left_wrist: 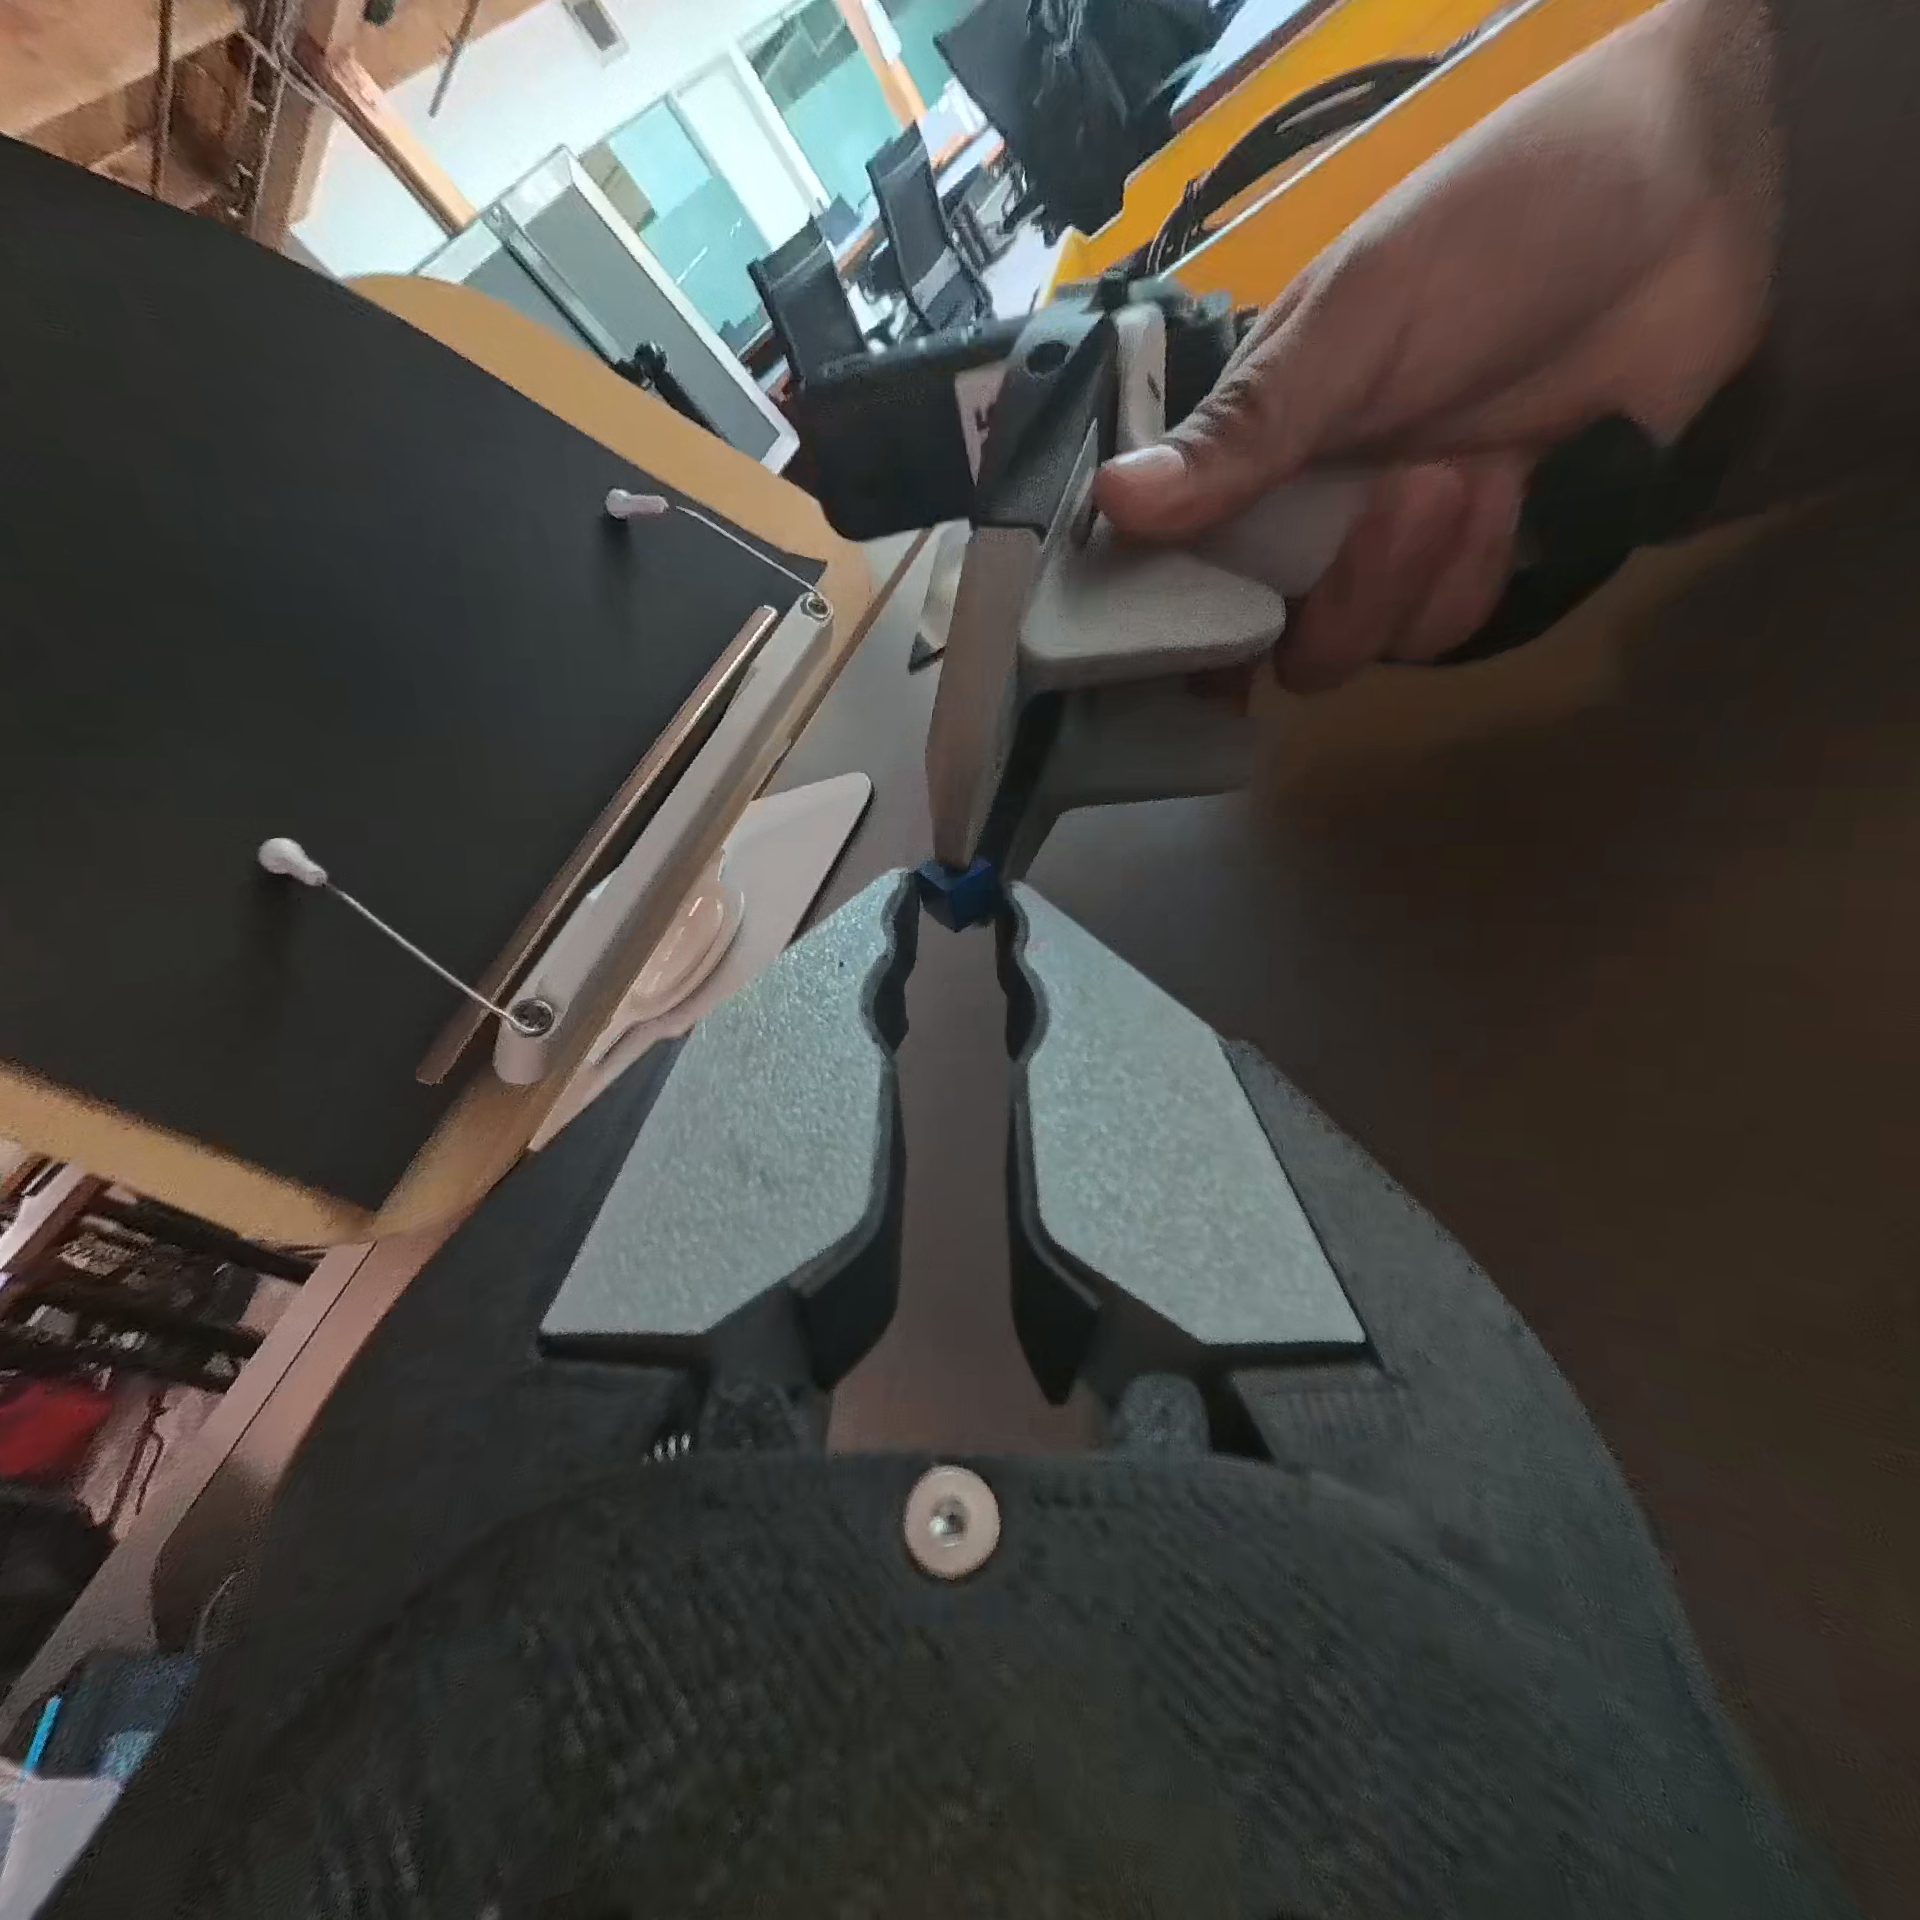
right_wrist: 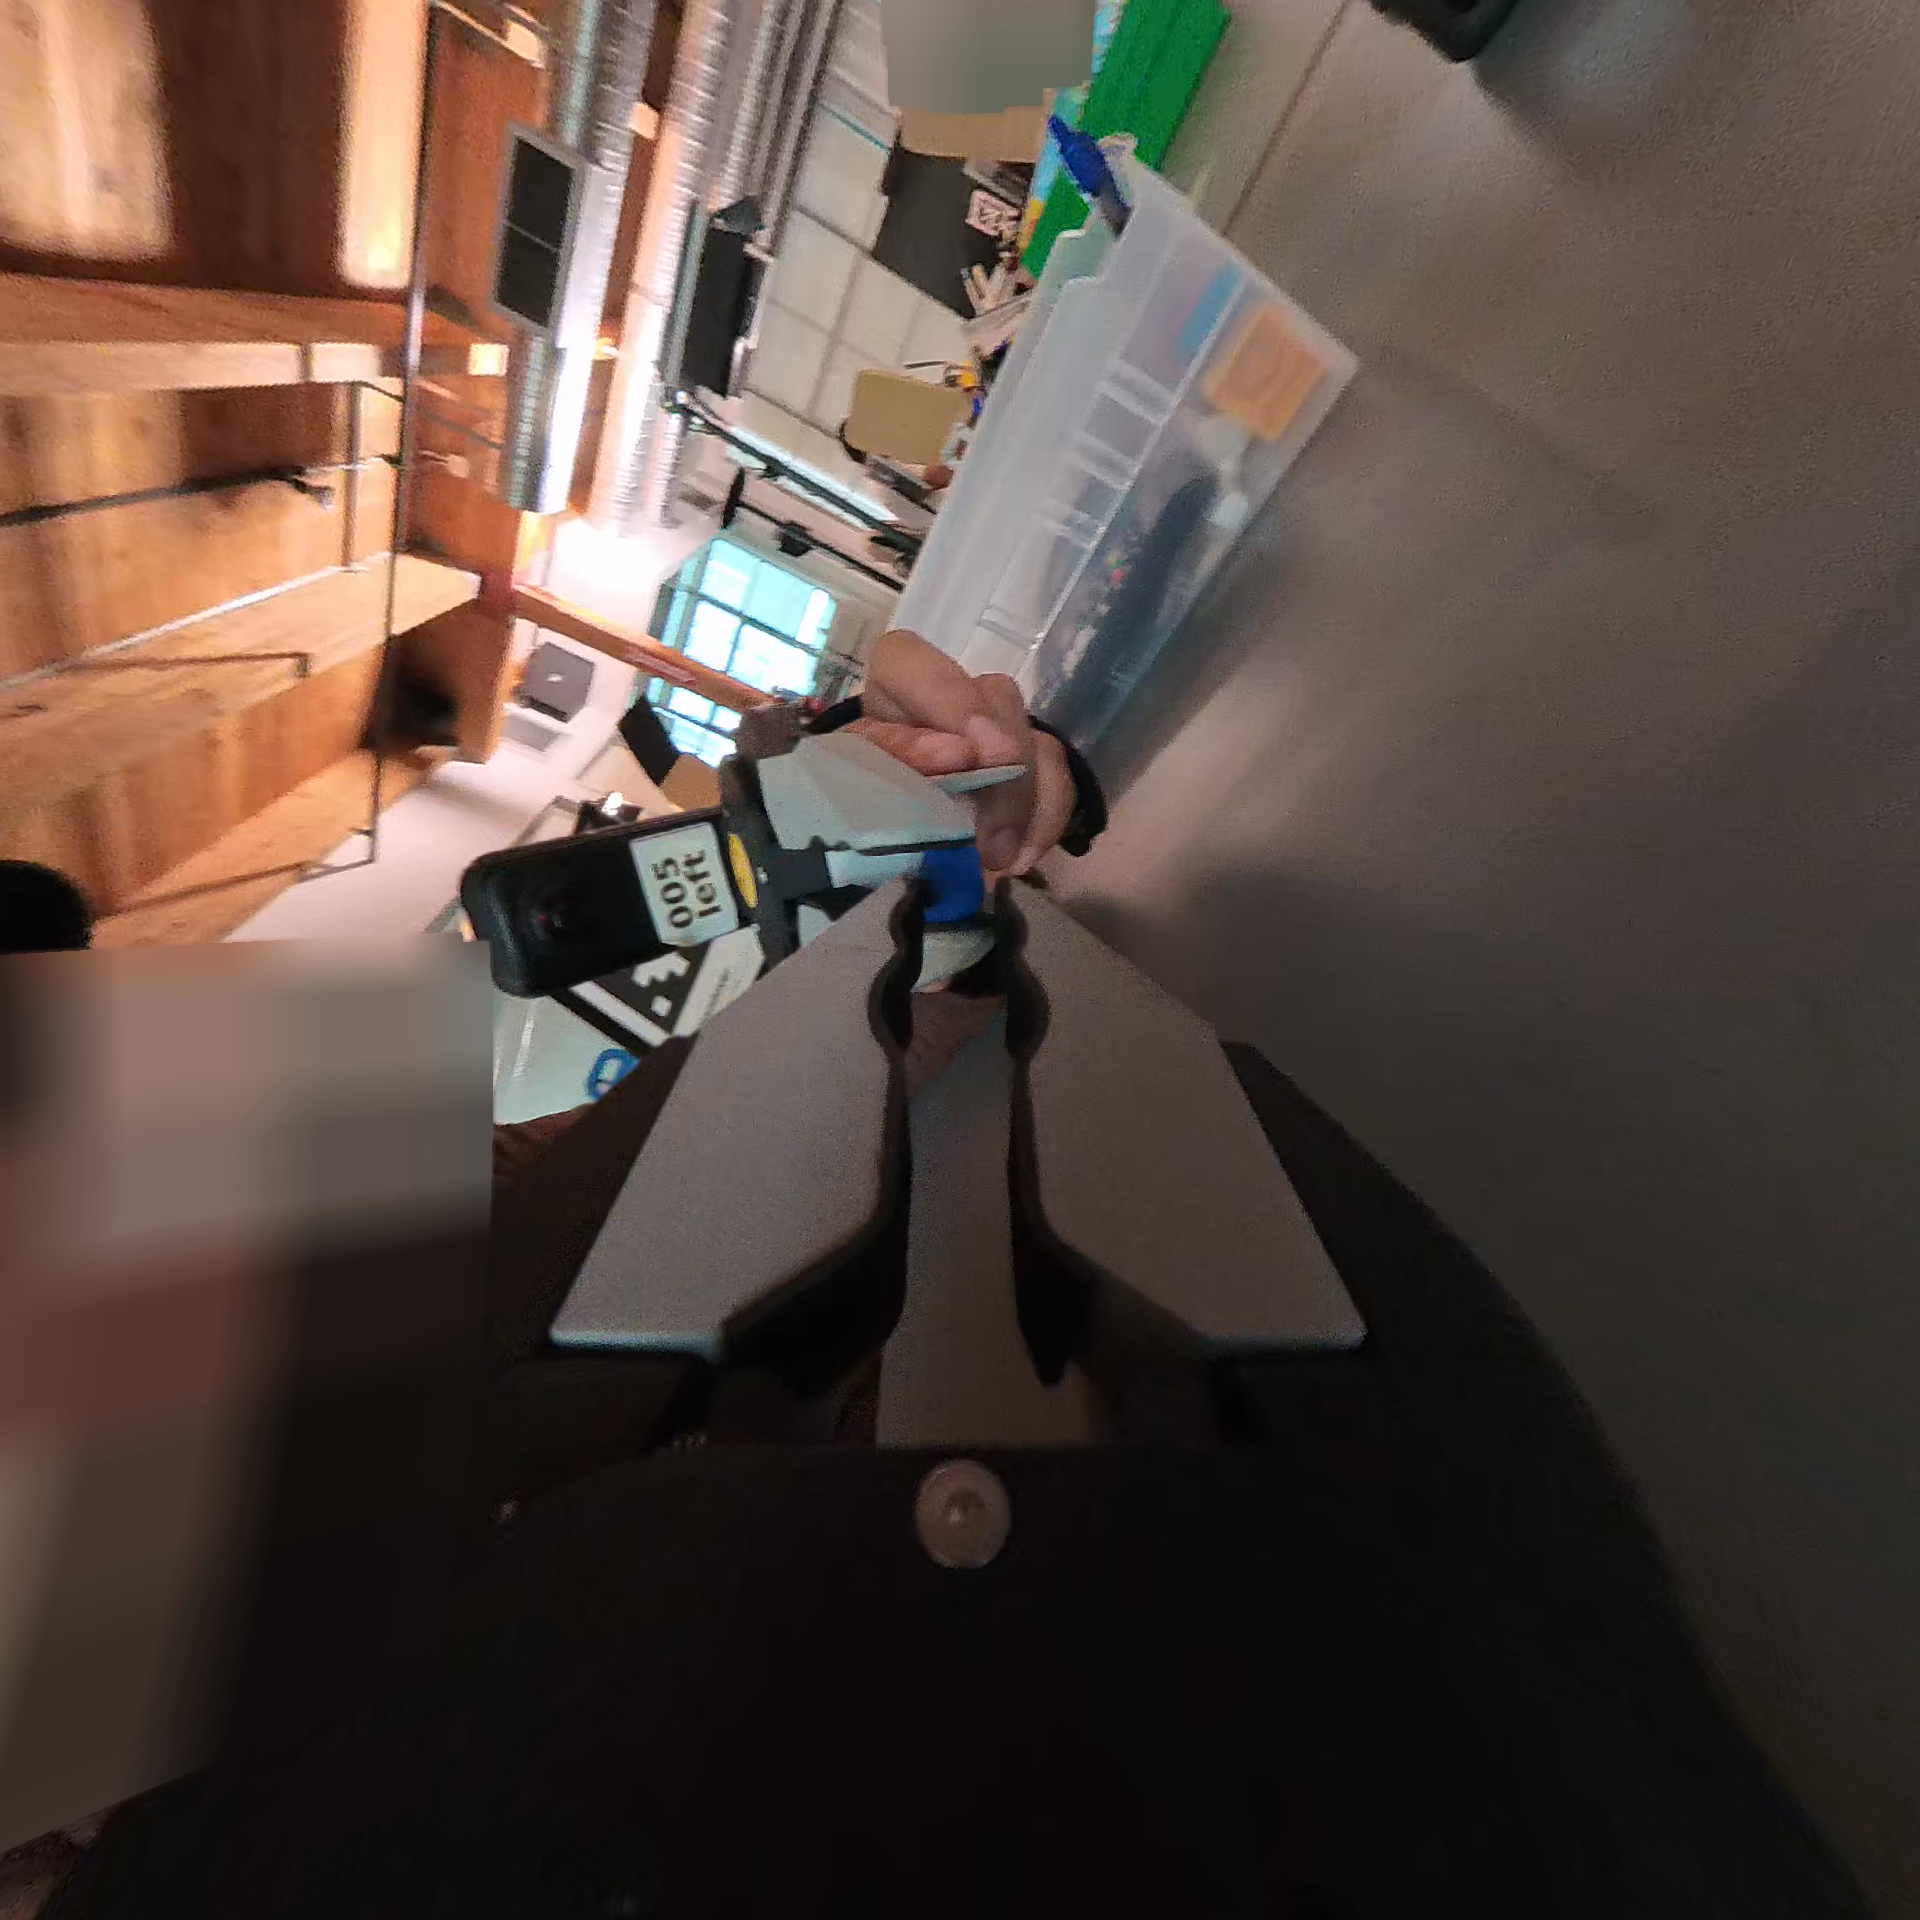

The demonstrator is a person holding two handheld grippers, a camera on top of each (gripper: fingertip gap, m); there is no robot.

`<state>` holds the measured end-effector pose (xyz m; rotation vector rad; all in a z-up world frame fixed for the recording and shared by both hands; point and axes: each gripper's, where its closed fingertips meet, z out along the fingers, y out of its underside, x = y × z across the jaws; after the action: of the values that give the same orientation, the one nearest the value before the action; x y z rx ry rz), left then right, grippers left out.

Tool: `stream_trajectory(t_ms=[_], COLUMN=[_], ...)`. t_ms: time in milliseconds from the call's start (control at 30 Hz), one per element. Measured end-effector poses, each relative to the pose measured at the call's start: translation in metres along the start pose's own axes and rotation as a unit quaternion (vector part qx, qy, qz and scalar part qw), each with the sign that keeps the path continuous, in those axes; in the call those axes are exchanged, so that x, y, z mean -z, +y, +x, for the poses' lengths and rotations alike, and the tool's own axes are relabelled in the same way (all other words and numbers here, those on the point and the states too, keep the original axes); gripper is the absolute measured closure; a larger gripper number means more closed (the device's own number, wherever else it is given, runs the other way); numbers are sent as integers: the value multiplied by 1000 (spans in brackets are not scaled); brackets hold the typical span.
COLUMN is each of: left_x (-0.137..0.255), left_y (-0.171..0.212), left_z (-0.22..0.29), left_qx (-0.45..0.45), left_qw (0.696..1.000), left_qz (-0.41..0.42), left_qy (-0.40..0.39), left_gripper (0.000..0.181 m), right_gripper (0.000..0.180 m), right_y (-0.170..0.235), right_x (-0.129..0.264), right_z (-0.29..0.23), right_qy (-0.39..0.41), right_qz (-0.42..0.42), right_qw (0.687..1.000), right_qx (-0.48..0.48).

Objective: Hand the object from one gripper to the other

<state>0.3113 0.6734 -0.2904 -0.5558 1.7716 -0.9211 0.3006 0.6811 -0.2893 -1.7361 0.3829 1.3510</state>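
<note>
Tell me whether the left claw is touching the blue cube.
Touching. The left wrist view shows the left claw with both fingertips pressed against the cube.

The left hand-held gripper (left_wrist: 956, 914) and right hand-held gripper (right_wrist: 951, 914) meet tip to tip, both nearly closed.

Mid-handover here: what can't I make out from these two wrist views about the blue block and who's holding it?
- Blue block: left wrist view, mostly hidden between the left gripper fingertips and the right gripper tips above.
- Right gripper's hold: right wrist view, blurred; contact unclear.
- Table: motion-blurred.
</note>
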Motion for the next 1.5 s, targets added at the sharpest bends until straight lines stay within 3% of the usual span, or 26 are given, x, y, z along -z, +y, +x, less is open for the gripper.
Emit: stream_trajectory(t_ms=[33, 100, 267, 467, 567, 700, 867, 1033, 1333, 1500], left_x=[0, 2, 8, 12, 15, 17, 25, 22, 20, 21], left_y=[-1, -4, -5, -11, -14, -16, -23, -18, -13, -19], left_z=[-1, -5, -18, -20, -9, -6, -1, 13, 9, 6], left_qx=[2, 19, 74, 272, 367, 453, 515, 547, 575, 594], left_qw=[1000, 1000, 997, 957, 913, 861, 804, 773, 753, 731], left_qz=[2, 12, 30, 69, 86, 103, 115, 87, 86, 107], left_qy=[-1, -4, -13, 69, 157, 209, 275, 309, 309, 319], left_gripper=[170, 170, 170, 170, 170, 170, 170, 170, 169, 168], right_gripper=[163, 154, 151, 149, 153, 149, 155, 164, 167, 168], right_y=[-1, -9, -25, -21, -19, -2, 8, 15, 11, 10], right_x=[1, 5, 14, 3, -1, -7, -5, -14, -15, -14], right_z=[3, 5, 7, -19, -26, -34, -22, -14, -9, -15], right_qy=[12, 29, 110, 131, 156, 170, 258, 290, 309, 297], right_qz=[3, 18, 47, 25, 21, -34, -85, -108, -106, -93], right_qw=[1000, 999, 982, 943, 914, 870, 768, 711, 696, 714], right_qx=[6, 25, 145, 304, 373, 462, 580, 631, 639, 628])
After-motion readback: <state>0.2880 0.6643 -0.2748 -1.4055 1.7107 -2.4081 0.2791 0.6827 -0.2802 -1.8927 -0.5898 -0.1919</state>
